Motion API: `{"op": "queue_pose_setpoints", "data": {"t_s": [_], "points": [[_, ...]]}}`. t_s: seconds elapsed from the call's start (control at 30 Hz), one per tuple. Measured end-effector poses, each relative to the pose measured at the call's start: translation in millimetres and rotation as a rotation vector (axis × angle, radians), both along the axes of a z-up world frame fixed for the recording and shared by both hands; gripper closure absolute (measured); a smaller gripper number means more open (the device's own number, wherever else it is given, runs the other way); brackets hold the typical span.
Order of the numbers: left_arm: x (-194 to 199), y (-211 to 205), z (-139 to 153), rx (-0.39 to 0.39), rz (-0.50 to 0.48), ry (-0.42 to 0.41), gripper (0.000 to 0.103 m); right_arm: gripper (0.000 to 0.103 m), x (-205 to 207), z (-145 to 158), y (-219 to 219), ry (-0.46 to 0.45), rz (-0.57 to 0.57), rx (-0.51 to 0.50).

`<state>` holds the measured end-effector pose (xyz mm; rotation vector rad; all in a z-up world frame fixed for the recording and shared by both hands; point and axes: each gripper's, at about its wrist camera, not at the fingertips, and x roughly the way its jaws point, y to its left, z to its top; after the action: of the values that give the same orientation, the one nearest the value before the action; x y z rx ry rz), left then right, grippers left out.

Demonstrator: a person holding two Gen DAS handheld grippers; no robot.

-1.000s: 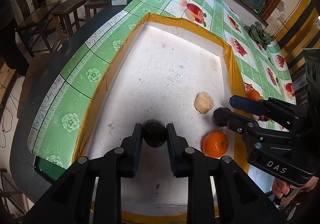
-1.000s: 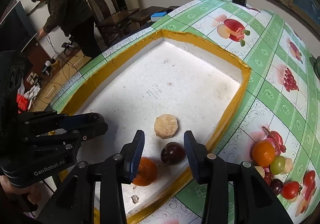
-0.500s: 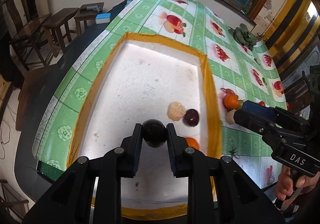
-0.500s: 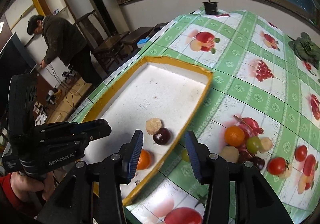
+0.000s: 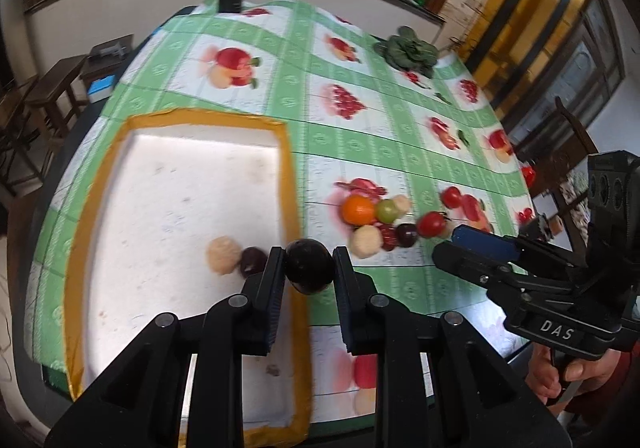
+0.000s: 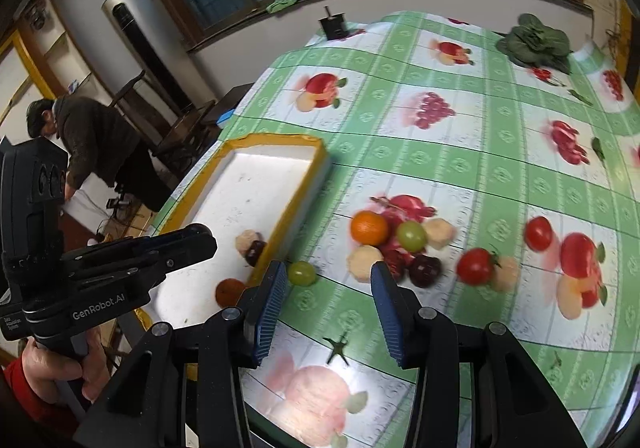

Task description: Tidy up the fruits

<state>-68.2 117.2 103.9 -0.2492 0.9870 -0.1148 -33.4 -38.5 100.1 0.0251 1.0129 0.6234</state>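
Note:
My left gripper [image 5: 309,280] is shut on a dark plum [image 5: 309,262], held above the right rim of the white tray with yellow edging [image 5: 180,116]. Inside the tray lie a pale peeled fruit [image 5: 222,254], another dark plum [image 5: 252,260] and an orange [image 6: 230,290]. My right gripper [image 6: 328,284] is open with nothing between its fingers, above the green tablecloth to the right of the tray. A green fruit [image 6: 302,273] lies by the tray's outer wall. Beyond it sits a pile: an orange [image 6: 369,227], a green grape [image 6: 411,235], a plum [image 6: 425,270], tomatoes [image 6: 475,266] and pale pieces.
Leafy greens [image 6: 534,42] lie at the table's far right, and a small black box [image 6: 334,24] stands at its far edge. A person [image 6: 92,140] bends over beside chairs to the left of the table. A loose green stem [image 6: 338,346] lies near the front edge.
Both grippers have lifted and swung right, from over the tray toward the fruit pile. The left still holds its plum. The right has drawn away from the plum that lies in the tray.

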Motion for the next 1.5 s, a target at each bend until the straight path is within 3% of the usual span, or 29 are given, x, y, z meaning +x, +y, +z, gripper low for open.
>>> {"op": "queue_pose_setpoints", "data": {"t_s": [0.53,1.17,1.27,1.37,1.5], "points": [[26,-56,-15,-0.010,-0.158,0.032,0.082,0.057,-4,-21,-82,0.037,-0.204,-0.035],[40,-84,-44,0.025,-0.214,0.110,0.081,0.057,-1,-28,-107,0.061,-0.253,-0.037],[41,-86,-47,0.033,-0.210,0.122,0.076,0.057,0,-29,-109,0.060,-0.253,-0.042],[42,-86,-49,0.035,-0.209,0.123,0.048,0.057,4,-30,-114,0.059,-0.256,-0.051],[46,-83,-54,0.036,-0.212,0.127,0.047,0.055,11,-32,-123,0.057,-0.279,-0.066]]}}
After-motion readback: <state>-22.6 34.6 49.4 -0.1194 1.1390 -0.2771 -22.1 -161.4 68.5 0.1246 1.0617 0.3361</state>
